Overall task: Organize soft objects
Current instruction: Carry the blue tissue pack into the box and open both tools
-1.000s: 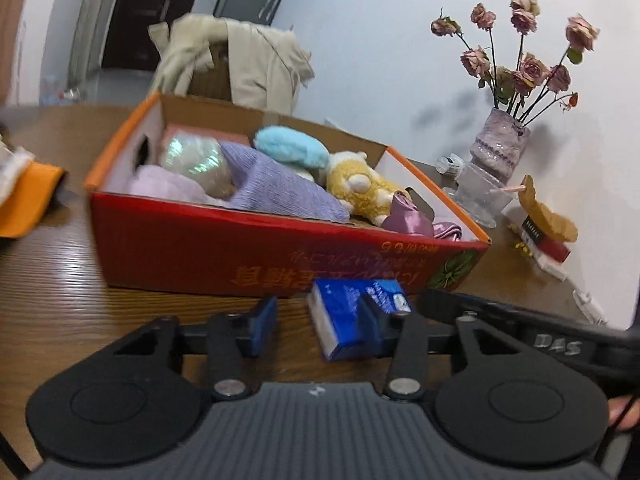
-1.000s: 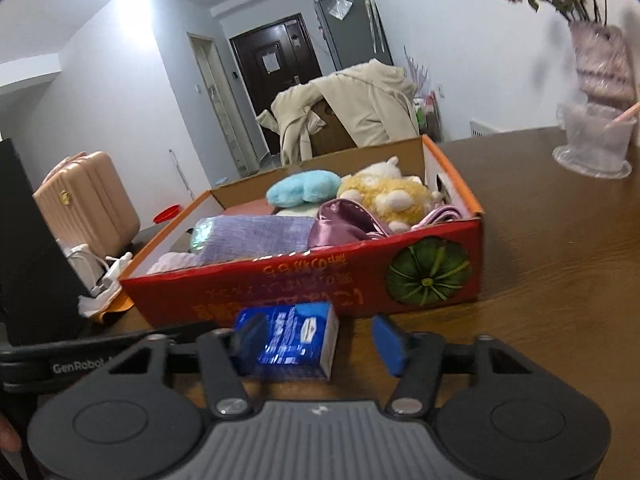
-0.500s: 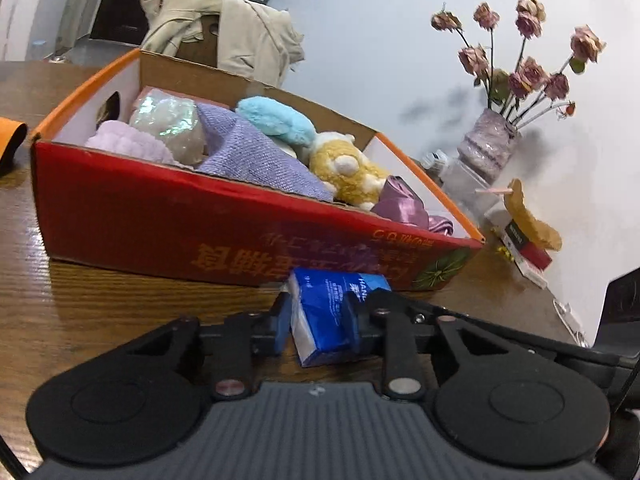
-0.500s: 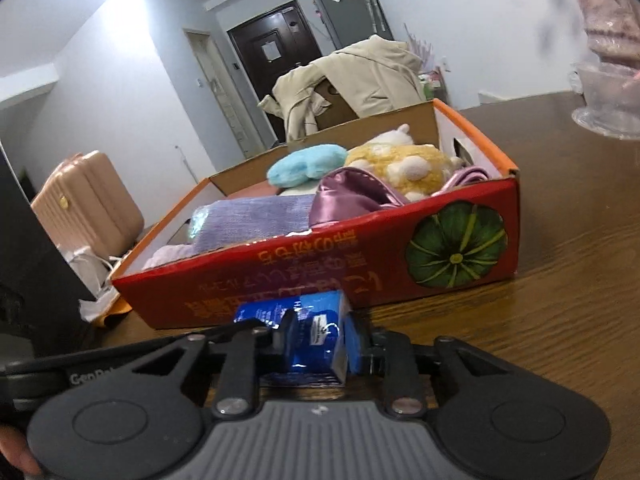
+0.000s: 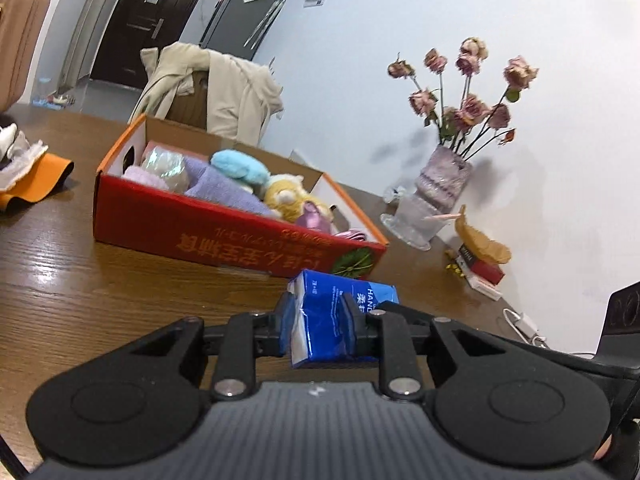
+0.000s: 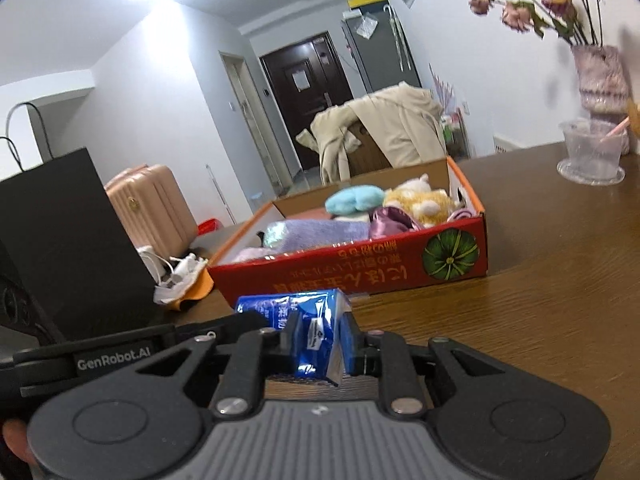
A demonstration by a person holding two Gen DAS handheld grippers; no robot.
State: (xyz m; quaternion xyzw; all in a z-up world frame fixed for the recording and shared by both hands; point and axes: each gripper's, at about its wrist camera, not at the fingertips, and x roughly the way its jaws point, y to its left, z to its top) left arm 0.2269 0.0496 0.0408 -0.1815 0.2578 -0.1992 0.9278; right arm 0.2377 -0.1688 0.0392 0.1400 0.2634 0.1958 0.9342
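A blue tissue pack (image 5: pixel 336 312) is held between both grippers above the wooden table, in front of the red cardboard box (image 5: pixel 224 232). My left gripper (image 5: pixel 320 322) is shut on one end of the pack. My right gripper (image 6: pixel 318 344) is shut on the other end of the tissue pack (image 6: pixel 316 328). The red box (image 6: pixel 360 272) holds a purple towel (image 5: pixel 224 188), a light blue plush (image 5: pixel 240 166), a yellow plush toy (image 5: pixel 286 200) and a pink satin pouch (image 6: pixel 390 220).
A vase of dried roses (image 5: pixel 440 184) and a clear glass dish stand at the back right near the wall. Small books and a cable lie beyond them. An orange cloth (image 5: pixel 36 180) lies at the left. A black box (image 6: pixel 68 240) stands left in the right wrist view.
Both grippers closed on the tissue pack and lifted it off the table, drawing back and up from the red box.
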